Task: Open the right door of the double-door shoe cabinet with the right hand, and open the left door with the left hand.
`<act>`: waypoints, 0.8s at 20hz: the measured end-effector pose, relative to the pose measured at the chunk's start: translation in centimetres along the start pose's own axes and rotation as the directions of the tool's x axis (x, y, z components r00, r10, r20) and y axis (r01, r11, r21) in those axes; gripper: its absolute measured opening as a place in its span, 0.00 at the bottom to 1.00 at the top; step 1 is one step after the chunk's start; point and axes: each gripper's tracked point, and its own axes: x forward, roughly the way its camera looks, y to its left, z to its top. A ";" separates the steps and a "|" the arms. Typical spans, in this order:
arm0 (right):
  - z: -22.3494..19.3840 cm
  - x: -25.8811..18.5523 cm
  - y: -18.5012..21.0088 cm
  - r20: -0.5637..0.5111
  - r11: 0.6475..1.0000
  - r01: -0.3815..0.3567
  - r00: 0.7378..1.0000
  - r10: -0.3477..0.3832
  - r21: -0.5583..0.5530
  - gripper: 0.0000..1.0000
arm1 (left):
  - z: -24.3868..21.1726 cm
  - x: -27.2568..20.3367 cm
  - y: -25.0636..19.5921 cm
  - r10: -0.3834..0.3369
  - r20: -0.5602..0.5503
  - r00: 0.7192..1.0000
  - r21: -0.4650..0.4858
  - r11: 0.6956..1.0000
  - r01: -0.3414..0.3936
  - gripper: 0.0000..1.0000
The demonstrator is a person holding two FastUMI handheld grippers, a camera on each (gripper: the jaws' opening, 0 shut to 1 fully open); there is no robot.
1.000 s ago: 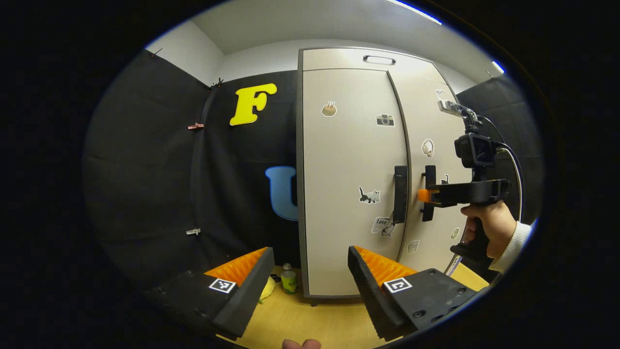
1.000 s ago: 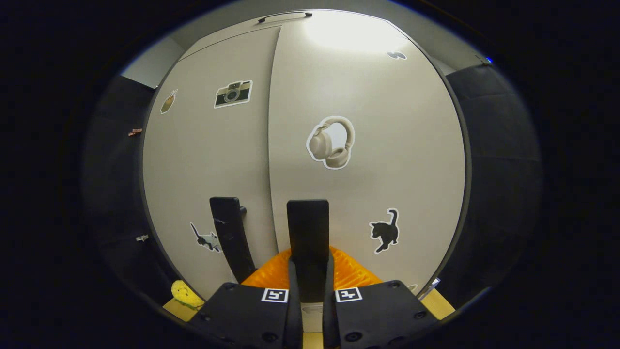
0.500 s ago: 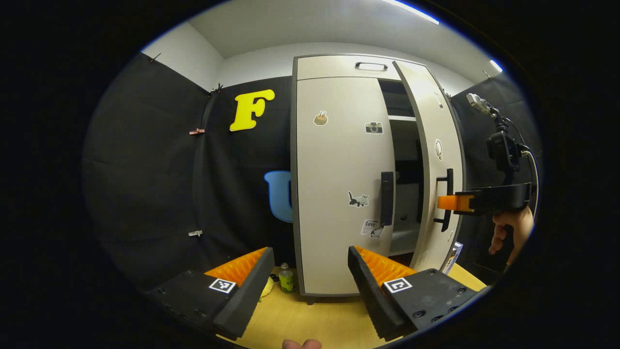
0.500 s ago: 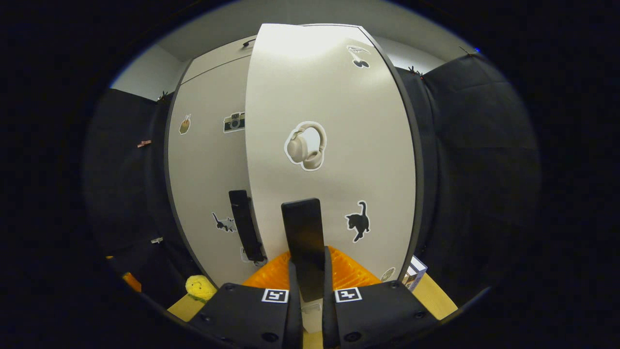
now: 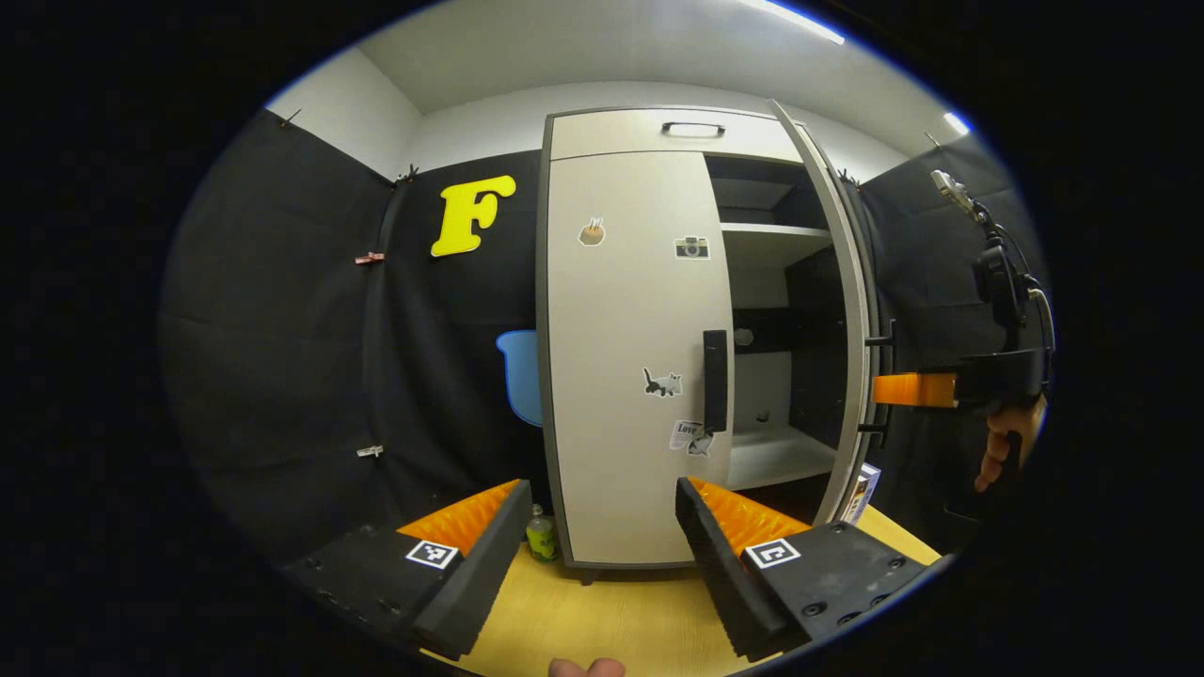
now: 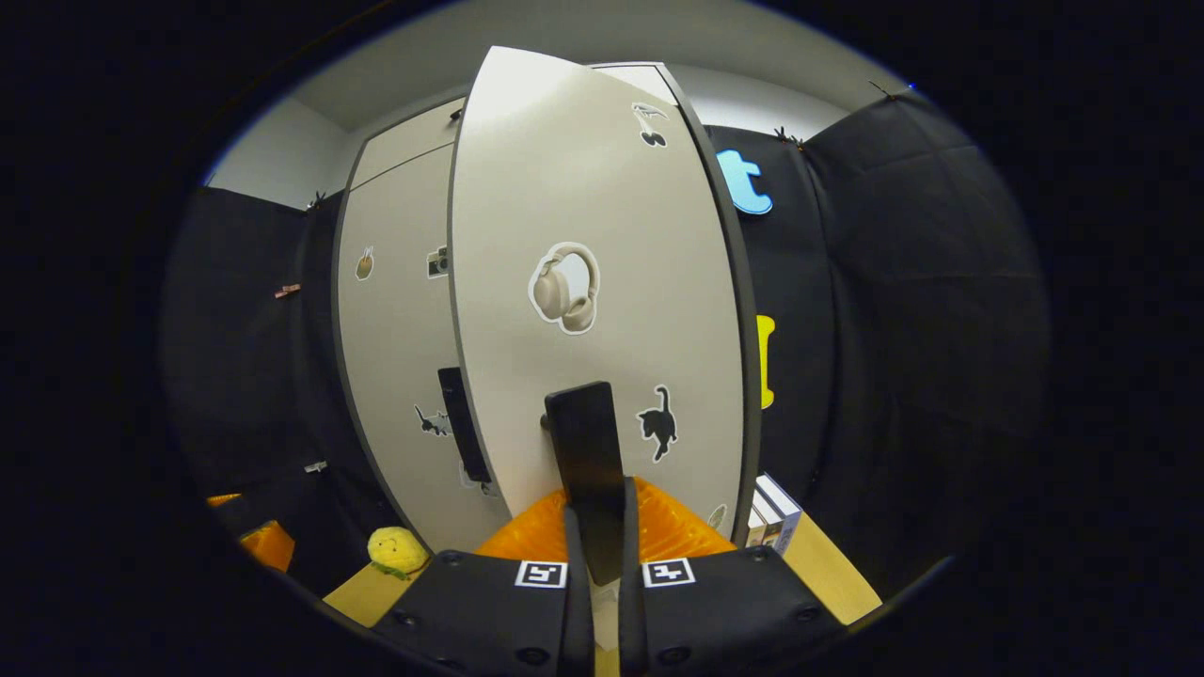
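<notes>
- Beige panels make up the shoe cabinet (image 5: 635,357), which is stood upright on the wooden counter (image 5: 602,611).
- Its right door (image 6: 602,282) is swung outward, seen nearly edge-on in the left gripper view, with shelves (image 5: 776,230) exposed behind it.
- The right door's vertical handle (image 6: 583,451) is pinched between the jaws of the right gripper (image 6: 602,536).
- The left door (image 5: 635,376) is shut flat; its handle (image 5: 715,381) is set upright.
- The left gripper (image 5: 602,527) is held short of that handle, jaws spread, nothing between them.
</notes>
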 end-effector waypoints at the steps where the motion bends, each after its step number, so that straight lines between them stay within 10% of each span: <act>1: 0.0 -0.3 -0.4 -0.002 1.000 0.004 1.000 -0.004 -0.004 0.14 | 0.0 -0.1 -0.6 -0.009 0.002 1.000 0.000 1.000 0.009 0.95; 16: 1.4 -4.6 -10.3 -0.029 0.998 0.050 0.998 -0.051 -0.039 0.11 | 1.9 1.6 -10.2 -0.112 0.026 0.993 0.011 0.994 0.112 0.95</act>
